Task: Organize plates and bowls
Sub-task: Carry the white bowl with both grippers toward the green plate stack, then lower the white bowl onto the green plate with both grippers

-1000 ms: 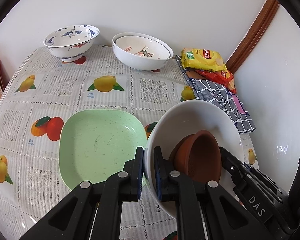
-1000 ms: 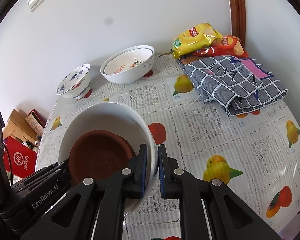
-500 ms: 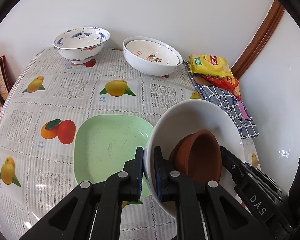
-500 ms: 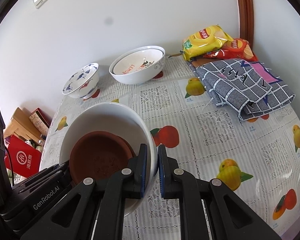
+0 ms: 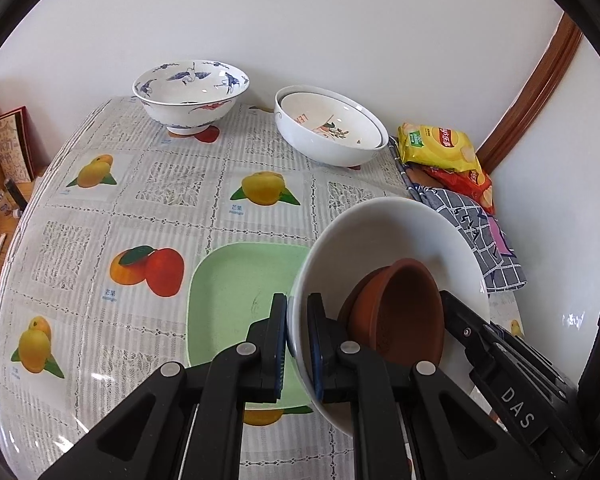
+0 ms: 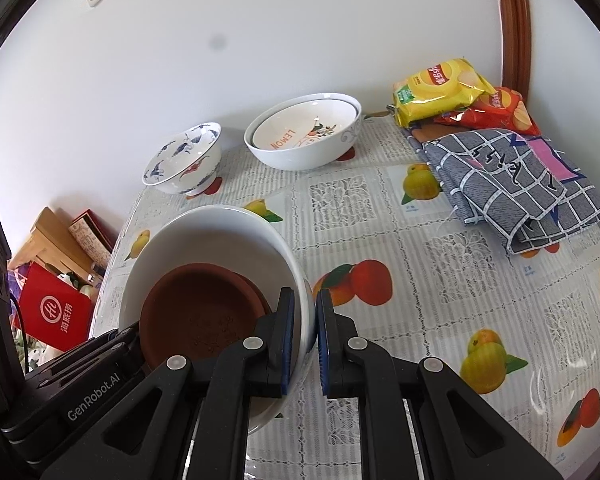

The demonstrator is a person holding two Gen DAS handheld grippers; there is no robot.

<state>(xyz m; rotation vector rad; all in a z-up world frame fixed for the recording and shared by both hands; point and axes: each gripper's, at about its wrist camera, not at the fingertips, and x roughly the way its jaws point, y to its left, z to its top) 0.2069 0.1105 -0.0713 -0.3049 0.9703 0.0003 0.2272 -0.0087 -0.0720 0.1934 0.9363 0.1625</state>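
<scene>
Looking along the left gripper (image 5: 298, 330), a large white bowl (image 5: 384, 236) is pinched by its near rim: the jaws are narrowed onto the thin wall, one finger outside and one inside. A brown bowl (image 5: 398, 312) lies tipped inside it, loose against the inner wall. Below and left, a green plate (image 5: 236, 292) lies flat on the surface (image 5: 80, 240). Farther back stand a blue-patterned bowl (image 5: 190, 96) and a nested pair of white bowls (image 5: 332, 132).

From the right gripper (image 6: 305, 336), the same white bowl (image 6: 212, 240) is clamped on its opposite rim, jaws equally narrow across the wall, with the brown bowl (image 6: 204, 316) resting in the bottom. The bowl looks glazed, stiff, fairly heavy and breakable, so a slick rim held at two opposite points is probably the sensible grip; tilting could slide the loose brown bowl. A folded checked cloth (image 6: 516, 184) and snack bags (image 6: 440, 88) lie well apart.
</scene>
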